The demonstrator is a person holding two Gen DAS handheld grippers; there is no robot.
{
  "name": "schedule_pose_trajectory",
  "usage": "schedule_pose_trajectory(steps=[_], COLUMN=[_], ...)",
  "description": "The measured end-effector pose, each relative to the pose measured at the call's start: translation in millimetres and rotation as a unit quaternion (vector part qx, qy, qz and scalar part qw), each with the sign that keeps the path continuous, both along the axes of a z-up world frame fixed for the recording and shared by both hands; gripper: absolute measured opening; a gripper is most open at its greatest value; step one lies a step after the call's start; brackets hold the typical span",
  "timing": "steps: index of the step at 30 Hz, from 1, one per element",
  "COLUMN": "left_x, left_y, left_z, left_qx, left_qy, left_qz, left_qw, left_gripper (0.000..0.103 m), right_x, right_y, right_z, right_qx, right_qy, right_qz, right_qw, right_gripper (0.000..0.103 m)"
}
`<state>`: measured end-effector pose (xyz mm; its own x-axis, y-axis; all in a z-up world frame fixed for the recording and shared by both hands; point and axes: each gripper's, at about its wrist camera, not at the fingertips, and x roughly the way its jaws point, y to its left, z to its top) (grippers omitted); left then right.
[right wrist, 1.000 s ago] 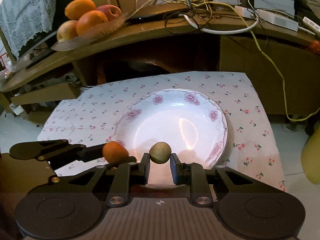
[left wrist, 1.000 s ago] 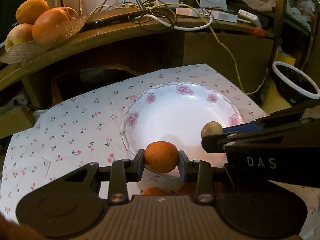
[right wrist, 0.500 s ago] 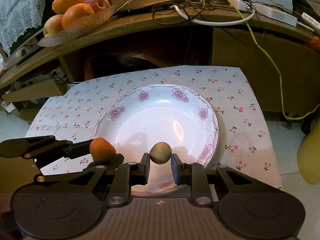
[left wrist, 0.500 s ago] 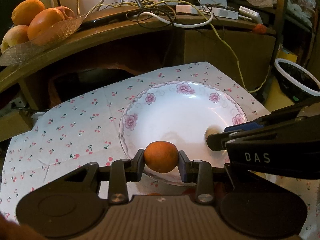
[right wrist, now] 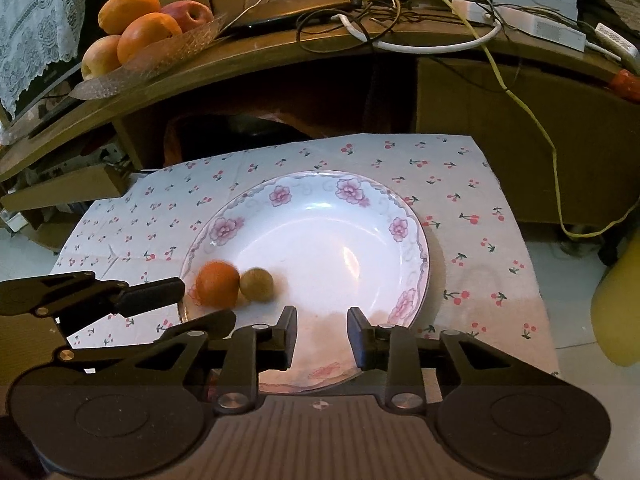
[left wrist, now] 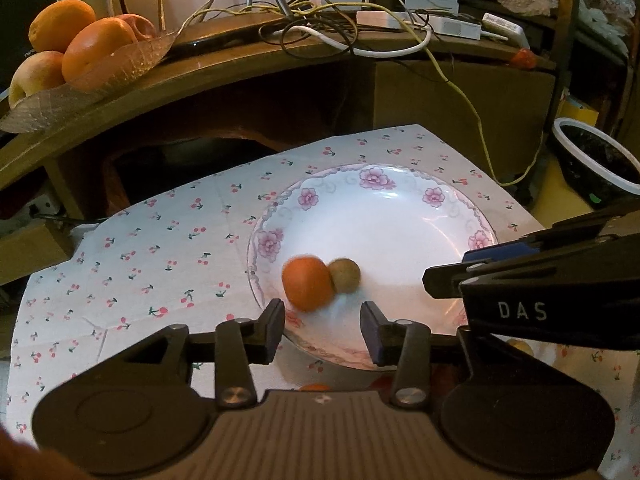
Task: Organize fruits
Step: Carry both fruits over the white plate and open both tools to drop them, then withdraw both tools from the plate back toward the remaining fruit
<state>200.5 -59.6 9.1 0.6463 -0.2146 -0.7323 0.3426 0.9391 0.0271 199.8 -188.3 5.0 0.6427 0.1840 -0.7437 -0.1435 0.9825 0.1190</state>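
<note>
The left tool (left wrist: pixel 322 330) has its jaws opening, with a moderate gap between them and nothing held; the pads touch neither fruit. The right tool (right wrist: pixel 321 332) is opening as well, a moderate gap, also empty.

The orange (left wrist: pixel 307 283) and the small brown fruit (left wrist: pixel 345 275) lie in the plate (left wrist: pixel 400 216), touching each other, the orange on the left of the pair. Both are blurred. The orange is slightly longer than wide, its long axis leaning a little from upright in the left view; the brown fruit is close to round, so no heading can be told.

From the left tool, the pair lies just beyond the fingertips, the orange nearer the left finger. From the right tool, both lie beyond and to the left of the jaws, just beside the left tool's fingertip. The plate rests on a cherry-print cloth (right wrist: pixel 472 240). Well behind, on the desk (right wrist: pixel 280 52), a glass dish (right wrist: pixel 168 54) holds more fruit.
</note>
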Motion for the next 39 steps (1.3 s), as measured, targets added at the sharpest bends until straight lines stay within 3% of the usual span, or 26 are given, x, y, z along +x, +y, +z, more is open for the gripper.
schedule_pose_trajectory(steps=[16,39], left_x=[-3.5,-7.1], left_y=[0.3,-2.7], left_z=[5.9,7.0], left_qx=[0.01,0.014], left_qy=[-0.011,-0.013], left_qz=[0.001,-0.007], left_qw=[0.9999,0.9998], left_gripper=[0.053,0.055], right_x=[-5.4,-8.6], right_y=[-5.5,-8.2], right_z=[3.4,4.0], right_qx=[-0.003,-0.003], right_qy=[-0.009,-0.01], right_qz=[-0.006,-0.006], right_qw=[1.0,1.0], right_gripper=[0.041,0.042])
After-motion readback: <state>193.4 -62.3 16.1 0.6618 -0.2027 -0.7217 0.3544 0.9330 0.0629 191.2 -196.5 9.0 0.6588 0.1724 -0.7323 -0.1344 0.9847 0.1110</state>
